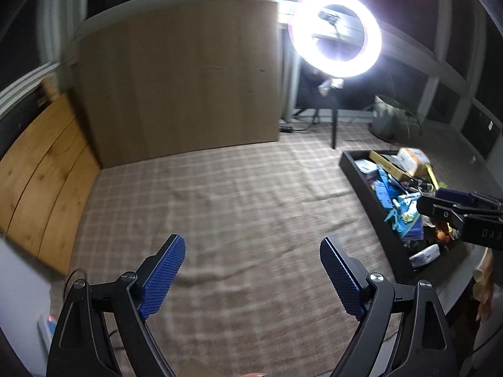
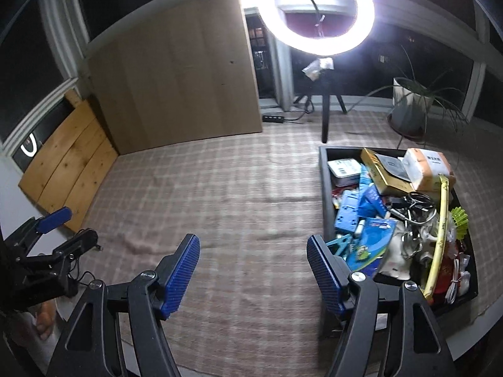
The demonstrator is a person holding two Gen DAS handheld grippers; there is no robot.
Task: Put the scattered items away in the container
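Note:
A black tray (image 2: pixel 326 182) on the checked cloth holds several items: blue packets (image 2: pixel 372 235), a yellow box (image 2: pixel 382 172), a tissue pack (image 2: pixel 426 165), a yellow strip (image 2: pixel 438 235). The tray also shows at the right in the left wrist view (image 1: pixel 361 176). My left gripper (image 1: pixel 253 251) is open and empty above the cloth, left of the tray. My right gripper (image 2: pixel 253 249) is open and empty, its right finger by the tray's near left wall. Each gripper shows in the other's view, the right one (image 1: pixel 440 202) over the tray and the left one (image 2: pixel 67 224) at the far left.
A checked cloth (image 2: pixel 220 204) covers the surface. A tall wooden panel (image 2: pixel 176 78) and lower planks (image 2: pixel 69 166) stand at the back and left. A lit ring light on a tripod (image 2: pixel 317 9) and a potted plant (image 2: pixel 408 106) stand behind the tray.

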